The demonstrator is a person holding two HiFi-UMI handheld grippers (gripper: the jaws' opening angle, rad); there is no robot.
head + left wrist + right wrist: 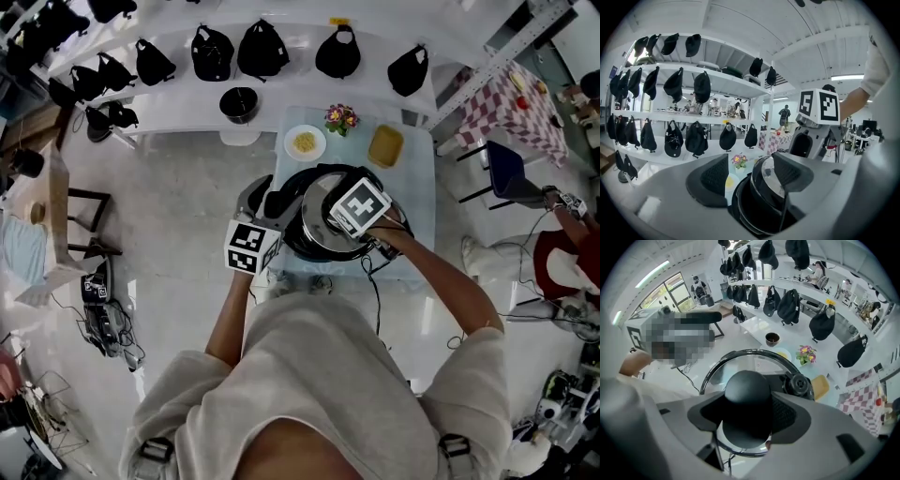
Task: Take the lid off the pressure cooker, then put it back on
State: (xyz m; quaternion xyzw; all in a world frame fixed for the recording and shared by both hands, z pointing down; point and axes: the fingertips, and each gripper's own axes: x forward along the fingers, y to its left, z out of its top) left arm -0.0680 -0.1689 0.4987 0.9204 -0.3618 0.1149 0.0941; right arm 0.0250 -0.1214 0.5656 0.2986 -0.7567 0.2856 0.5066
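**A:** Where is the lid (pixel 736 364)?

**B:** In the left gripper view it sits tilted over the black pressure cooker (pixel 745 211), raised on one side. I can't tell whether the other edge touches. The right gripper (pixel 749 414) is clamped on its knob (pixel 746 387) from above, since that's the part made for lifting.

**A:** And the left gripper (pixel 750 169)?

**B:** Released, jaws apart, roughly level beside the cooker's rim. It's probably there to steady the body on the surface (pixel 422 211).

**A:** Anything close by?

**B:** A plate (pixel 305 142) and flowers (pixel 341 118) sit behind the cooker, well apart from the lid.
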